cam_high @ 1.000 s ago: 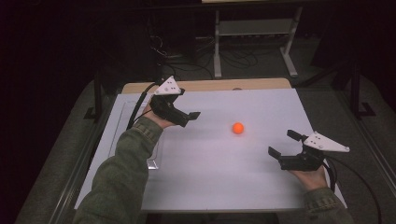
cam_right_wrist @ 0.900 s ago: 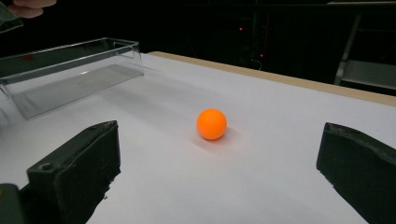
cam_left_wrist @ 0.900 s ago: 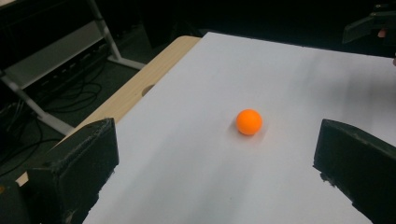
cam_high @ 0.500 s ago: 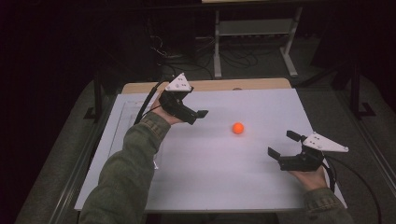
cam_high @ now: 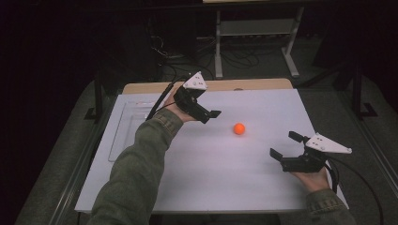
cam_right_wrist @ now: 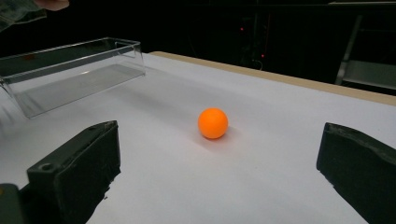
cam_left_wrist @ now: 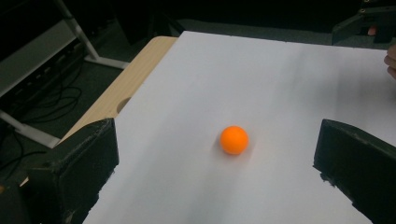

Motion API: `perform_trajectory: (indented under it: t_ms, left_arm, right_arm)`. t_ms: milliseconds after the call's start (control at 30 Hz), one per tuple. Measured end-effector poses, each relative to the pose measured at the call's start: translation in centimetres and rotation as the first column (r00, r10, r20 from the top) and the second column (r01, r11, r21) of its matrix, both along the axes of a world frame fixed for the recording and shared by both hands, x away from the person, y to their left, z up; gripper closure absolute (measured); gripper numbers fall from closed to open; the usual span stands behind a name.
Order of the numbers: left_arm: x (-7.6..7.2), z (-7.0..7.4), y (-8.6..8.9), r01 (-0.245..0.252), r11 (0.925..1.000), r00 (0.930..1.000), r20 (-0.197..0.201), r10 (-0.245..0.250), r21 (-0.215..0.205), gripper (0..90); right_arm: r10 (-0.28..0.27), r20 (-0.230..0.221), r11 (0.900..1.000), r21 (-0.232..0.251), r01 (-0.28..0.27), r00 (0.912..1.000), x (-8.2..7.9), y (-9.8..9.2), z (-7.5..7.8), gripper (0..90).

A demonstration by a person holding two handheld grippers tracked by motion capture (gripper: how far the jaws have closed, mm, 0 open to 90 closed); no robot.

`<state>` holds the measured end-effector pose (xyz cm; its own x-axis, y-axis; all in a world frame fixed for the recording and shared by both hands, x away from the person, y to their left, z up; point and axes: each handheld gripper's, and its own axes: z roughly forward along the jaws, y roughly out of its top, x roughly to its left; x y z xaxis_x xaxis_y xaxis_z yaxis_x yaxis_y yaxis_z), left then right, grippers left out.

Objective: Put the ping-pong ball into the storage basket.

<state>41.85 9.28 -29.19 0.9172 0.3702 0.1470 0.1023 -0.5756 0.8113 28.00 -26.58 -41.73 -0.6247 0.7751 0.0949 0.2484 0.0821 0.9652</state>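
ball: small orange ball [cam_high: 239, 128] sitting on the white sheet that covers the counter [cam_high: 211, 187], roughly mid-counter and a bit toward the far side. Nothing is touching it.

left hand-held gripper [cam_high: 210, 116]: held up over the far-left part of the counter, tipped down and pointing at the ball. Jaws spread wide and nothing between them. In its own view the ball [cam_left_wrist: 234, 140] sits out front, between the two black jaws but well ahead of them.

right hand-held gripper [cam_high: 285, 146]: low at the near-right of the counter, hand under it, also aimed toward the ball. Jaws wide apart too, gripping nothing. From its camera the ball [cam_right_wrist: 213, 123] is ahead and pretty much centred in the gap.

gap to ball: left one is near it, right one a little farther off, neither in contact.

clear tray: see-through plastic box [cam_right_wrist: 74, 70] on the left side of the counter, open top, looks like nothing's in it. Faint outline in the high view [cam_high: 123, 133].

sleeve: olive-green sleeve [cam_high: 136, 173] on the left arm, reaching in from the bottom edge.
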Motion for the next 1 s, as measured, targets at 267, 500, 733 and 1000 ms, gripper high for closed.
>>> perform_trajectory:
  t_ms: [267, 500, 733, 1000]
  left_arm:
    - [0.5, -0.3, -1.2, 0.022, 0.9991, 0.9997, -0.014, -0.022, 0.036, 0.0]
    - [0.9, -0.5, -2.0, 0.036, 0.9964, 0.9992, -0.021, -0.034, 0.077, 0.0]
    - [1.6, -0.5, -2.9, 0.041, 0.9941, 0.9989, -0.027, -0.038, 0.101, 0.0]
    - [2.3, -1.0, -4.3, 0.064, 0.9868, 0.9972, -0.049, -0.057, 0.149, 0.0]
  right_arm:
    - [-0.001, 0.001, 1.0, 0.002, 0.001, 1.0, 0.0, -0.1, 0.0, 0.0]
    - [0.0, -0.001, 1.0, 0.002, 0.0, 1.0, -0.1, -0.1, 0.0, 0.0]
    - [0.0, 0.0, 1.0, 0.003, 0.0, 1.0, -0.1, -0.1, 0.0, 0.0]
    - [-0.001, -0.002, 1.0, 0.009, 0.001, 1.0, -0.2, -0.2, 0.0, 0.0]
